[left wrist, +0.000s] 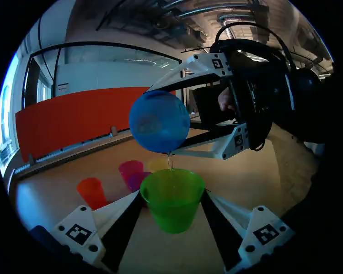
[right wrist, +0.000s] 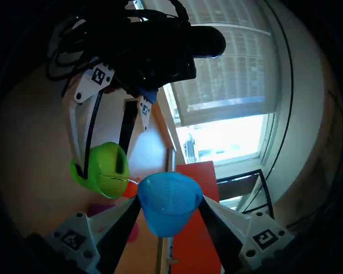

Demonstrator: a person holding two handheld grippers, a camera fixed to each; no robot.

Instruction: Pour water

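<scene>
In the left gripper view my left gripper [left wrist: 171, 201] is shut on a green cup [left wrist: 172, 199], held upright above the wooden table [left wrist: 244, 178]. Above it hangs a blue cup [left wrist: 158, 120], tipped over, clamped by my right gripper [left wrist: 178, 114]. A thin stream of water [left wrist: 170, 162] falls from the blue cup's rim into the green one. In the right gripper view the blue cup [right wrist: 169, 201] sits between my right gripper's [right wrist: 169, 205] fingers, and the green cup [right wrist: 104, 170] is beside its rim, held by the left gripper [right wrist: 105, 155].
On the table behind the green cup stand an orange cup [left wrist: 92, 192], a pink cup [left wrist: 130, 171], a purple cup [left wrist: 136, 181] and a yellow cup [left wrist: 158, 164]. An orange partition [left wrist: 75, 116] runs along the table's far side. A bright window [right wrist: 226, 132] lies beyond.
</scene>
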